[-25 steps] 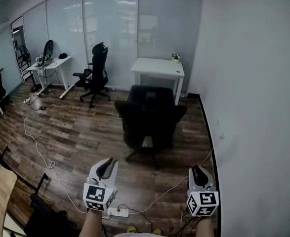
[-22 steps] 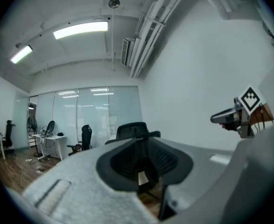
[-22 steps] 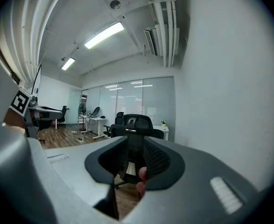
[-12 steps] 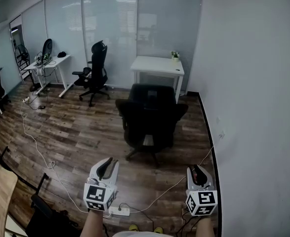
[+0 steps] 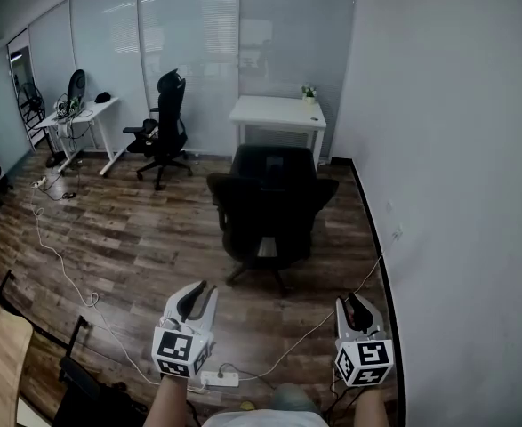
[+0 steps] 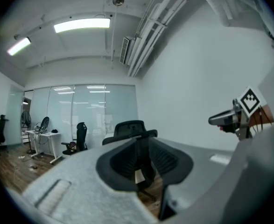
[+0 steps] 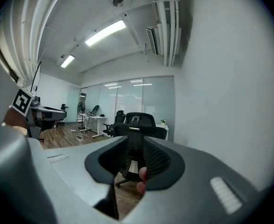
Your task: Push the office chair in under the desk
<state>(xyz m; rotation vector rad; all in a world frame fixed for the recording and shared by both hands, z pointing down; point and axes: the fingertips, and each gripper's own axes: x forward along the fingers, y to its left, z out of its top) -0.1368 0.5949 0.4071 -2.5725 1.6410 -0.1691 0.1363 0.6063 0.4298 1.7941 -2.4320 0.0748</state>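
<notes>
L to R: a spare black chair [image 5: 164,124] by the glass wall [image 5: 198,43]. The left gripper [image 5: 196,294] is held low over the wood floor [image 5: 136,229], jaws apart w/ nothing between them. The black office chair [image 5: 269,207], back to the camera, stands out in front of the white bench [image 5: 278,112], not under it, well apart from both grippers. A potted plant [image 5: 309,93] sits on the bench's far corner. The right gripper [image 5: 356,305] is likewise released, clamping nothing, w/ a fingertip [image 7: 141,174] low in its gap.

office chair [image 5: 272,212]: just before the desk [image 5: 278,112]
plant [image 5: 309,92]: on desk, far right corner
second chair [image 5: 164,124]: left of desk
power strip [image 5: 219,379]: on floor, well before office chair
</notes>
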